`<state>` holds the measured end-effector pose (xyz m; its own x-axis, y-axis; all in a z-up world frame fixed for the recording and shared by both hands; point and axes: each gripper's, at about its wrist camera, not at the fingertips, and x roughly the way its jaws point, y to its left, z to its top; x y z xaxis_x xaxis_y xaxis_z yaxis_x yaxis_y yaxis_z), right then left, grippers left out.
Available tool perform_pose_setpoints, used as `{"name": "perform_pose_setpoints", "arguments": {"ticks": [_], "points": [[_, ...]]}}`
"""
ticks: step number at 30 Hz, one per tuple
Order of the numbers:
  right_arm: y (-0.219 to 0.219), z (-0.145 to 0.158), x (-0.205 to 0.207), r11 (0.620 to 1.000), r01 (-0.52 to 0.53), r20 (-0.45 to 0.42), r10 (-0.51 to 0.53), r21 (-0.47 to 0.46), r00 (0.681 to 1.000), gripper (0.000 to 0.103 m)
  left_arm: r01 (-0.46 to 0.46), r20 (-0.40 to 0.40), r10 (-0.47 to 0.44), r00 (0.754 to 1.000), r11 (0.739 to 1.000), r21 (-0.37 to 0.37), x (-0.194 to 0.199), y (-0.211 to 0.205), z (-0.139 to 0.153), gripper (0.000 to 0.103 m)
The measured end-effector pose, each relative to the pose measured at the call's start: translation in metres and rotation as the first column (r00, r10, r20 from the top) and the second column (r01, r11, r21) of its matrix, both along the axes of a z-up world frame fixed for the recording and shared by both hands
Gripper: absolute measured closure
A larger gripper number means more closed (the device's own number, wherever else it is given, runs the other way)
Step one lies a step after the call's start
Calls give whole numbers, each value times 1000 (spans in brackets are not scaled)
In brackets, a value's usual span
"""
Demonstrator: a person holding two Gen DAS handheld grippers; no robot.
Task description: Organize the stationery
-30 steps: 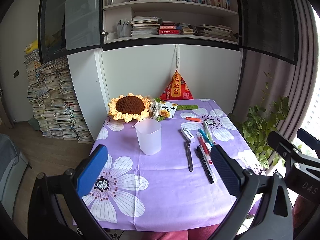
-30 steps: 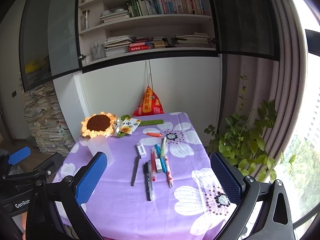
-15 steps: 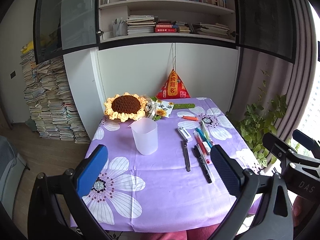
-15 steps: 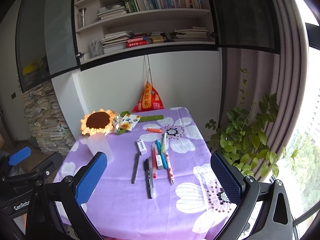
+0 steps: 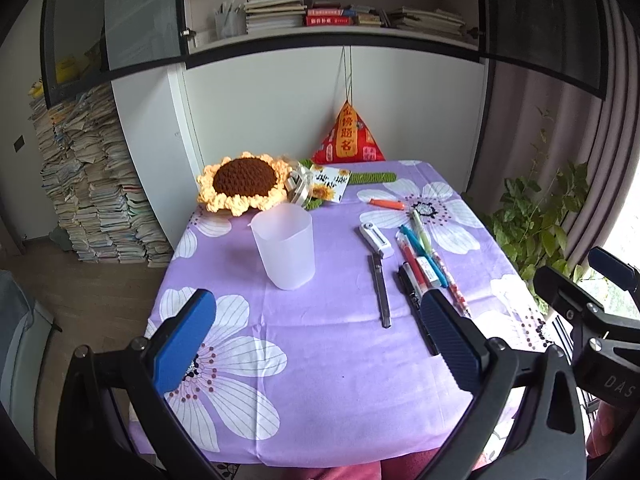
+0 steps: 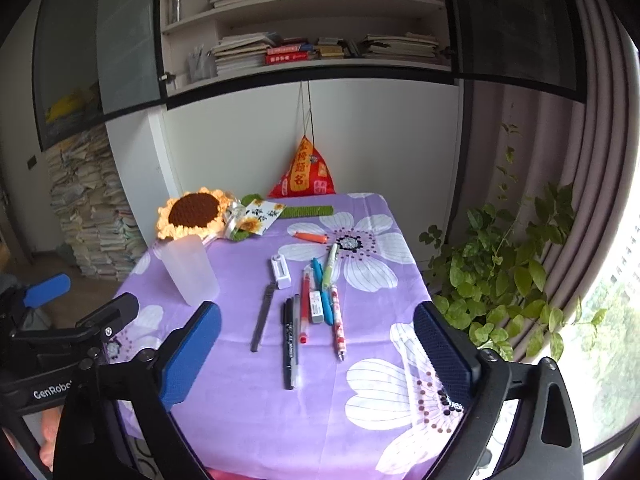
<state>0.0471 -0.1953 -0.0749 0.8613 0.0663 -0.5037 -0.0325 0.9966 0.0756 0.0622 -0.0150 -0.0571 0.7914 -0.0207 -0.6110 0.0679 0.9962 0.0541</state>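
A translucent plastic cup (image 5: 285,250) (image 6: 188,270) stands upright on the left of the purple flowered tablecloth (image 5: 320,364). To its right lies a row of pens (image 5: 424,258) (image 6: 320,300), with a black marker (image 6: 288,344), a grey knife-like tool (image 5: 380,292) (image 6: 262,316), a white correction tape (image 5: 375,235) and an orange pen (image 5: 386,203). My left gripper (image 5: 316,320) hangs open over the near table edge, holding nothing. My right gripper (image 6: 318,328) is wide, its jaws closing slightly, with nothing between them; it hovers short of the pens.
A crochet sunflower (image 5: 244,182), a sunflower card (image 5: 330,180), a green strip (image 5: 372,177) and a red triangular pouch (image 5: 348,138) sit at the table's back. A leafy plant (image 5: 536,220) stands to the right, stacked books (image 5: 88,184) to the left, and shelves above.
Both grippers have come forward and down toward the table, so the cup and pens look closer. The right gripper's pads stand slightly nearer each other.
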Motion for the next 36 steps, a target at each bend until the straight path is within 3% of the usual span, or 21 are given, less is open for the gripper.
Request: {"name": "perform_pose_setpoints", "arguments": {"ticks": [8,11,16,20,36], "points": [[-6,-36,44,998,-56,-139,58,20,989,58,29,-87,-28,996,1000,11,35,-10,-30,5],[-9,-53,60,996,-74,-191,81,44,978,65,57,-131,-56,990,998,10,49,-16,-43,10],[-13,-77,82,992,-95,-259,113,80,959,68,106,-203,-105,974,994,-7,75,-27,-66,26],[-17,-93,98,991,-97,-294,121,94,948,68,128,-249,-130,960,991,-26,95,-32,-81,30],[-29,-132,154,991,-70,-411,111,114,905,68,148,-349,-143,926,989,-11,151,-47,-124,37]]}}
